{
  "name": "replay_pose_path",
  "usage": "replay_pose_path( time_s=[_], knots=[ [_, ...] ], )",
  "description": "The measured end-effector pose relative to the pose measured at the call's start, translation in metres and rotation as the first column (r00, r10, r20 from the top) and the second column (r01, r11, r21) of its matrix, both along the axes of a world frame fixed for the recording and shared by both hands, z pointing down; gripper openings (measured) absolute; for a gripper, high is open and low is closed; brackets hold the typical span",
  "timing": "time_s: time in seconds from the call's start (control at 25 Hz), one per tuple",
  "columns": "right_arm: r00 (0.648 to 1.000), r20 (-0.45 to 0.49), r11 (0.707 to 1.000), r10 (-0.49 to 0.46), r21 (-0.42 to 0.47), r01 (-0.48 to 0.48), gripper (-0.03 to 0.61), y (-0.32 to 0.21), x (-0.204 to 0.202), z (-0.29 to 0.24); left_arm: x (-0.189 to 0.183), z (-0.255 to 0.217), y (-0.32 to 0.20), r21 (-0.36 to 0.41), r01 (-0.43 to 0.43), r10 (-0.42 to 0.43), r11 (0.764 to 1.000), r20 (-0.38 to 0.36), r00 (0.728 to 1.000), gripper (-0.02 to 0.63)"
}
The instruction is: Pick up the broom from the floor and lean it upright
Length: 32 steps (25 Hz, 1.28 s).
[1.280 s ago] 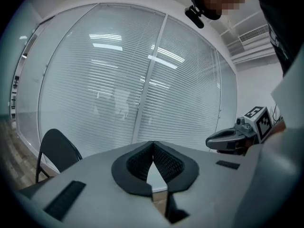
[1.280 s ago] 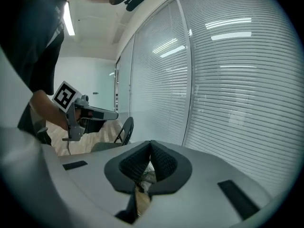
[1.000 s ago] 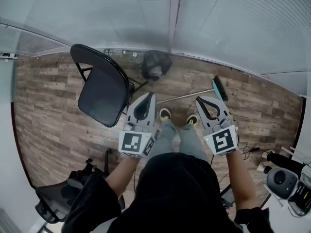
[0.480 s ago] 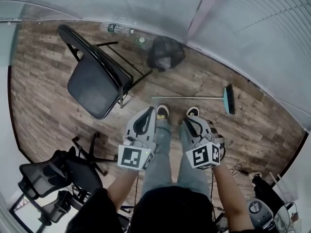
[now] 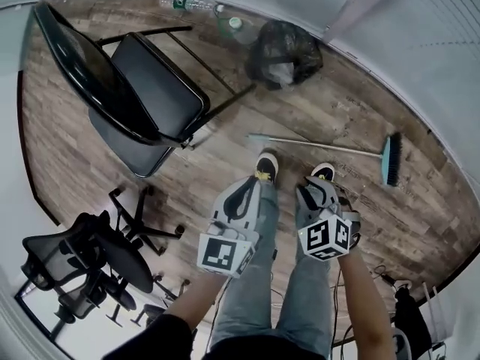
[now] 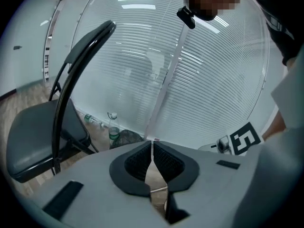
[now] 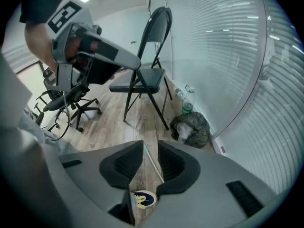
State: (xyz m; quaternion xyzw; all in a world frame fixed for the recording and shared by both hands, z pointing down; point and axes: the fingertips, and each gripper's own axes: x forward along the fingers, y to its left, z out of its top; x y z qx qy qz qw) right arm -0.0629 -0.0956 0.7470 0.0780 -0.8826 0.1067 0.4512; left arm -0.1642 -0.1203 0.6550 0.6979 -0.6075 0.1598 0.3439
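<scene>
Right claw opening, half-wide and empty, left claw pinched together and empty, both above the broom lying flat on the floor just ahead: reaching step, next likely a drop onto the handle.

Wood-plank floor, black folding chair, blind-covered glass wall.

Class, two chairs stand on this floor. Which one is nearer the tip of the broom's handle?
The black folding chair, whose feet stand close to the handle tip of the broom. The wheeled office chair stands farther off, at the head view's lower left.
</scene>
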Motion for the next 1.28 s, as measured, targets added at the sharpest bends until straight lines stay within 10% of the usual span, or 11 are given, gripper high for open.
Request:
replay_pose_path(
  time_s=[1.28],
  knots=[
    [0.972,-0.153,0.984,-0.178,-0.048,0.173,0.127,0.069,-0.025,0.387,-0.049,0.388,0.068,-0.139,0.068,-0.062,0.988,0.047,0.997,0.021]
  ],
)
